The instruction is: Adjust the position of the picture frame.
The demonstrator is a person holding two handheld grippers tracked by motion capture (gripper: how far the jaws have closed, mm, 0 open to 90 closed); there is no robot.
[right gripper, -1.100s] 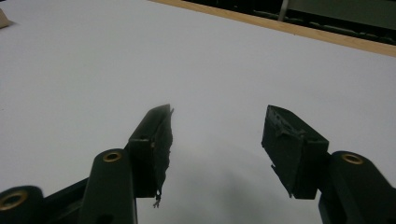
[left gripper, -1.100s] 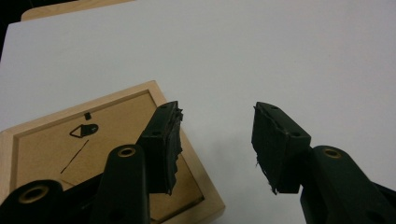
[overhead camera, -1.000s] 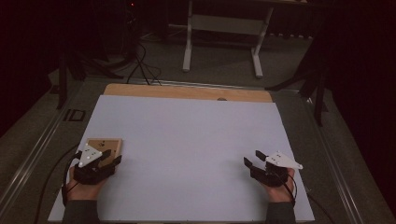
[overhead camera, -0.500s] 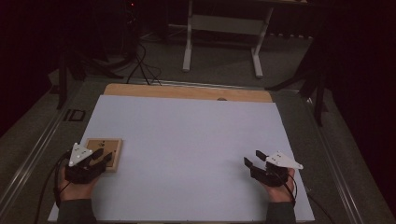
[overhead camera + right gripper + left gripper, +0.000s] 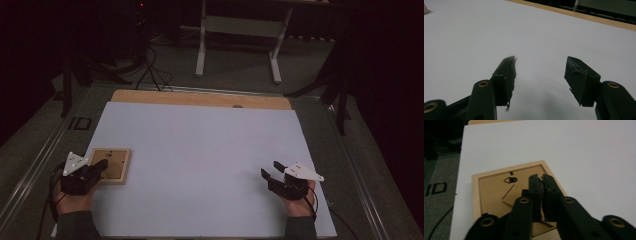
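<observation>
Both grippers idle: your left gripper (image 5: 541, 178), jaws just closed on nothing, hovers over the frame (image 5: 111, 165), the right gripper (image 5: 539, 72) gapes empty; next, I'd judge, reopen and grip the frame's edge.

Gaping hand-held gripper (image 5: 540, 75) over white tabletop (image 5: 544, 35)

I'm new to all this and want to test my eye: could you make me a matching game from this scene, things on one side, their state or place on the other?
Things:
1. left gripper
2. right gripper
3. picture frame
4. wooden strip

States or places:
A. lies back side up on the white sheet
B. jaws wide apart
C. along the table's far edge
D. jaws closed together

Pairs: 1-D, 2-B, 3-A, 4-C
</observation>
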